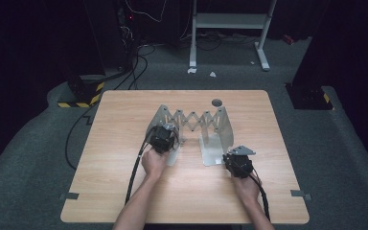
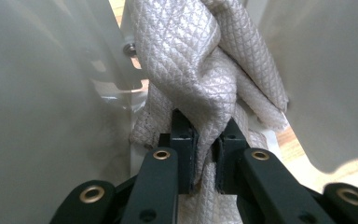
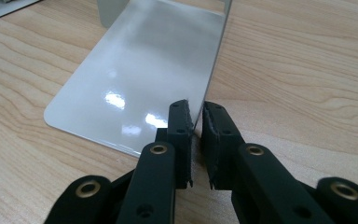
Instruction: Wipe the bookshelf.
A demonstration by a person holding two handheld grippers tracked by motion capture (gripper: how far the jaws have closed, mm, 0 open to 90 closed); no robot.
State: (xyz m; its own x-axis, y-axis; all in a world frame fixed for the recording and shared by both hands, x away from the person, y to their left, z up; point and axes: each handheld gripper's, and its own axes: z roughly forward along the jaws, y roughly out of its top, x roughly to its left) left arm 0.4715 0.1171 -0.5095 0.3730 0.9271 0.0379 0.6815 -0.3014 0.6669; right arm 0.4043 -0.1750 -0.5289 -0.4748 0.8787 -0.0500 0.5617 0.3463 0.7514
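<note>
Your left gripper [image 2: 204,154]: clamped on quilted silver-white cloth [image 2: 200,60], between grey metal expanding rack's [image 1: 194,122] plates.
Your right gripper [image 3: 196,135]: pinching rack's near-right base plate [image 3: 140,79] edge.

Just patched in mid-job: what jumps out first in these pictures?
The grey metal expanding rack with its scissor lattice stands mid-table on the wooden table. The left gripper is clamped on a quilted, silvery-white cloth between the rack's plates. The right gripper pinches the edge of the rack's glossy base plate at its near right end.
</note>
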